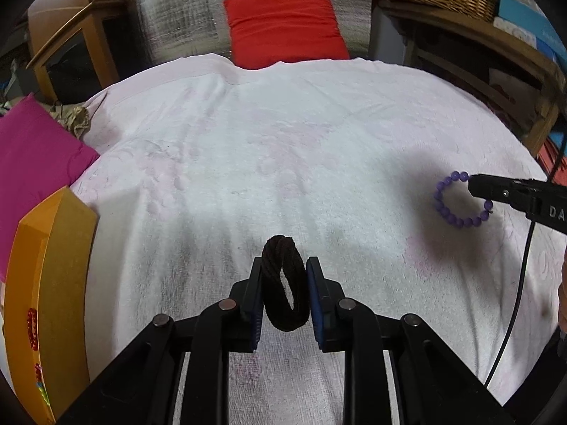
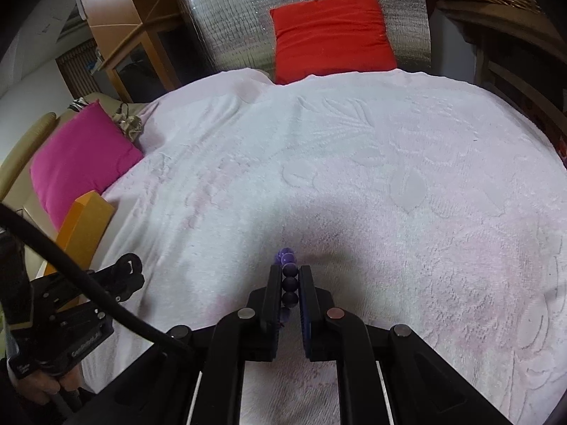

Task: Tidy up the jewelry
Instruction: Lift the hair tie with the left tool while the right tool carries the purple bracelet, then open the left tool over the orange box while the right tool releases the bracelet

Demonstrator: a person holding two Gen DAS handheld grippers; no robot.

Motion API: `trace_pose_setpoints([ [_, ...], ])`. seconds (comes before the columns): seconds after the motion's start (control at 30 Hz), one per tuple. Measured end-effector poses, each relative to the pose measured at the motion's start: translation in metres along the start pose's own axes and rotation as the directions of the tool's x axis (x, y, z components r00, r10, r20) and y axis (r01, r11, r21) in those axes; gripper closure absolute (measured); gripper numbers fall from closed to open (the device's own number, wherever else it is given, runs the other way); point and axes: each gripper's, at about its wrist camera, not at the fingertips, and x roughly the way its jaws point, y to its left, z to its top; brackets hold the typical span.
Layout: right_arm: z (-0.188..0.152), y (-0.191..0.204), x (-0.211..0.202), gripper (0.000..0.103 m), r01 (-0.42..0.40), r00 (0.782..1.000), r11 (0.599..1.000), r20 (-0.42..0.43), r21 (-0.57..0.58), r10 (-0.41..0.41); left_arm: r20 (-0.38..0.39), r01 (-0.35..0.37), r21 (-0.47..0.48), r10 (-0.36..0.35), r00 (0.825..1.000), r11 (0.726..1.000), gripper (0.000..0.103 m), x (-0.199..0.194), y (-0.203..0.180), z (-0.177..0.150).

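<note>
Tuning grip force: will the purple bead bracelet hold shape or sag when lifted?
The bracelet will likely sag: round beads on a string, pinched by the right gripper at only a few beads. The smooth beads may slip or roll between the pads. It is probably light.

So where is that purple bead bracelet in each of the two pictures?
Left wrist view: purple bead bracelet far right, pinched by the right gripper.
Right wrist view: bracelet bottom centre, edge-on between that gripper's fingers.
Shared landmark: red cushion at top.
</note>
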Motion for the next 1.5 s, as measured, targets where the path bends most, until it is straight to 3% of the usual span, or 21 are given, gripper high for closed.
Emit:
trace_pose_setpoints([
  [0.47,-0.002,0.019,-0.019,0.093,-0.053,0.998,0.998,0.028,-0.02,0.054,0.07,0.01,-0.121,-0.002,0.998,0.993,0.08,-0.04,0.023,-0.025],
  [0.83,-0.007,0.059,-0.03,0.093,-0.091,0.995,0.995,0.041,-0.049,0.094,0.1,-0.02,-0.166,0.037,0.994,0.986,0.08,-0.092,0.045,-0.052],
  [1.17,-0.011,0.158,-0.041,0.093,-0.201,0.979,0.965,0.006,-0.168,0.205,0.125,-0.096,-0.254,0.131,0.983,0.962,0.08,-0.15,0.114,-0.084],
  [1.33,-0.004,0.222,-0.034,0.093,-0.277,0.961,0.93,-0.049,-0.241,0.274,0.11,-0.177,-0.312,0.22,0.969,0.933,0.08,-0.171,0.163,-0.11],
  [1.5,0.004,0.282,-0.026,0.093,-0.338,0.941,0.892,-0.096,-0.299,0.324,0.048,-0.268,-0.345,0.302,0.952,0.9,0.08,-0.175,0.215,-0.132],
])
